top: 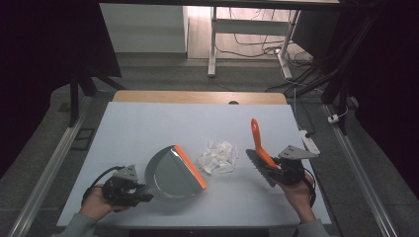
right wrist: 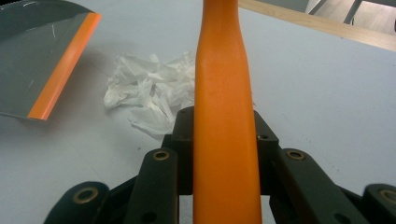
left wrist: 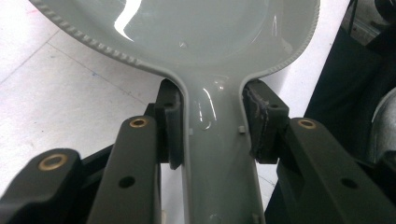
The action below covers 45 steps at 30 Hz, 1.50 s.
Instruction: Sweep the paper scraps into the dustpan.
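Observation:
A grey dustpan (top: 173, 173) with an orange lip (top: 190, 165) lies on the white table (top: 148, 123), its lip facing a pile of crumpled white paper (top: 216, 158). My left gripper (top: 141, 192) is shut on the dustpan's handle (left wrist: 217, 154), pads pressed on both sides. On the far side of the paper, my right gripper (top: 276, 170) is shut on the orange handle (right wrist: 224, 130) of a small brush (top: 259, 148); its grey bristle head (top: 259, 168) sits by the gripper and the handle points away up the table. The paper (right wrist: 152, 93) and dustpan (right wrist: 37, 60) lie left of the handle.
A wooden strip (top: 197, 97) runs along the table's far edge. Beyond it stand white desk legs (top: 212, 44) and cables on the floor. A white power strip (top: 309, 140) lies off the table's right edge. Metal rails (top: 54, 163) flank the table.

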Each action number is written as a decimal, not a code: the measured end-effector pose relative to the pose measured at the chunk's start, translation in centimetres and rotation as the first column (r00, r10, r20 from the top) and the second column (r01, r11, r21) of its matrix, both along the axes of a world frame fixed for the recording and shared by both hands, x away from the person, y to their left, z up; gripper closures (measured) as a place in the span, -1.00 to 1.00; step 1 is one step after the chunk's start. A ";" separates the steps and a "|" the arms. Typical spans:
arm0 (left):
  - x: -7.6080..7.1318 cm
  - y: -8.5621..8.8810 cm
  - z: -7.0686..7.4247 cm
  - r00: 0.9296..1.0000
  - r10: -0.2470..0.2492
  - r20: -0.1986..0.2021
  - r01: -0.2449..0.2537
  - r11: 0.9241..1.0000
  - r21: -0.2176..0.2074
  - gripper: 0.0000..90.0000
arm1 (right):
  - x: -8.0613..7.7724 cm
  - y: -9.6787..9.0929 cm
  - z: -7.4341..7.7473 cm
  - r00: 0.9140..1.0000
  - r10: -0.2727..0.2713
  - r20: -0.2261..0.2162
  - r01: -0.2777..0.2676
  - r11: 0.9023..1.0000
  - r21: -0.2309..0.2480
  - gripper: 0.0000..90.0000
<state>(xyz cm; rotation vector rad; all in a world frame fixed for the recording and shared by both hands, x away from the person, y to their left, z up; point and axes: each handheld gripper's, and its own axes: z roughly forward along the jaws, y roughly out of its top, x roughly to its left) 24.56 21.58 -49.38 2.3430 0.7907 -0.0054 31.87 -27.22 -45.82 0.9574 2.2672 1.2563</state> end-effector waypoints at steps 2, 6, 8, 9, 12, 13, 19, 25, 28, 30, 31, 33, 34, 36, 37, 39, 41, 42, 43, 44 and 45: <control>0.1 0.0 -0.1 1.000 0.001 -0.008 -0.001 1.000 0.003 0.37 | 0.0 0.0 0.0 1.000 0.000 0.000 0.000 1.000 0.001 0.57; 0.2 0.6 -0.3 0.999 -0.004 -0.040 0.004 1.000 0.000 0.37 | 0.1 0.1 0.0 1.000 0.000 0.002 0.000 1.000 0.000 0.57; 0.3 0.9 -0.4 0.999 0.000 -0.048 0.000 1.000 0.004 0.37 | 0.3 0.3 0.0 1.000 -0.006 0.003 0.006 1.000 -0.001 0.57; 0.4 1.0 -0.5 0.999 0.003 -0.053 -0.003 1.000 0.001 0.37 | 0.4 0.3 0.0 1.000 -0.008 0.001 0.008 1.000 0.001 0.57; 0.6 0.8 -0.7 0.998 -0.002 -0.065 0.002 1.000 0.009 0.37 | 0.7 0.6 0.1 1.000 -0.014 0.003 0.014 1.000 0.003 0.57; 0.6 0.7 -0.8 0.998 -0.006 -0.067 0.007 1.000 0.015 0.37 | 0.8 0.7 0.1 1.000 -0.016 0.004 0.016 1.000 0.002 0.57; 1.0 0.2 -1.0 0.997 -0.008 -0.080 0.010 1.000 0.025 0.37 | 2.1 1.7 0.2 1.000 -0.028 0.002 0.028 1.000 0.000 0.57; 1.6 0.1 -1.1 0.995 -0.023 -0.100 0.023 1.000 0.002 0.37 | 3.0 2.6 0.0 0.999 -0.046 -0.007 0.046 0.999 0.003 0.57; 1.9 -0.2 -1.1 0.994 -0.031 -0.103 0.031 1.000 -0.003 0.37 | 3.4 2.9 -0.1 0.998 -0.063 -0.009 0.063 0.998 0.004 0.57; 2.1 -0.4 -1.2 0.994 -0.034 -0.107 0.034 0.999 -0.003 0.37 | 3.7 3.0 -0.1 0.997 -0.072 -0.010 0.072 0.997 0.009 0.57; 2.2 -0.4 -1.2 0.993 -0.036 -0.109 0.036 0.999 -0.005 0.37 | 3.9 3.1 -0.1 0.997 -0.080 -0.010 0.080 0.997 0.009 0.57; 2.3 -0.6 -1.2 0.993 -0.042 -0.115 0.042 0.999 -0.003 0.37 | 4.2 3.3 -0.1 0.996 -0.086 -0.012 0.086 0.996 0.012 0.57; 2.4 -0.7 -1.3 0.992 -0.043 -0.118 0.043 0.999 -0.003 0.37 | 4.4 3.4 -0.2 0.996 -0.089 -0.011 0.089 0.996 0.010 0.57; 2.5 -0.7 -1.3 0.991 -0.049 -0.124 0.048 0.999 -0.009 0.37 | 4.7 3.7 -0.2 0.995 -0.095 -0.011 0.095 0.995 0.006 0.57; 2.5 -0.7 -1.3 0.991 -0.055 -0.124 0.053 0.998 -0.014 0.37 | 4.8 3.7 -0.2 0.995 -0.098 -0.011 0.098 0.995 0.006 0.57; 2.5 -0.7 -1.3 0.991 -0.055 -0.122 0.054 0.998 -0.013 0.37 | 5.2 3.8 -0.3 0.994 -0.106 -0.012 0.106 0.994 0.010 0.57; 2.6 -0.7 -1.4 0.991 -0.055 -0.125 0.054 0.998 -0.011 0.37 | 5.5 4.0 -0.4 0.994 -0.110 -0.014 0.111 0.994 0.014 0.57; 2.6 -0.7 -1.4 0.990 -0.054 -0.128 0.054 0.999 -0.008 0.37 | 5.7 4.1 -0.4 0.994 -0.113 -0.012 0.113 0.994 0.009 0.57; 2.6 -0.8 -1.5 0.990 -0.053 -0.129 0.053 0.999 -0.007 0.37 | 5.9 4.2 -0.5 0.993 -0.114 -0.008 0.114 0.993 0.005 0.57; 2.6 -0.8 -1.5 0.990 -0.053 -0.130 0.052 0.999 -0.006 0.37 | 6.1 4.2 -0.5 0.993 -0.118 -0.012 0.118 0.993 0.006 0.57; 2.7 -0.8 -1.5 0.990 -0.054 -0.133 0.054 0.999 -0.008 0.37 | 6.3 4.3 -0.6 0.993 -0.118 -0.016 0.118 0.993 0.008 0.57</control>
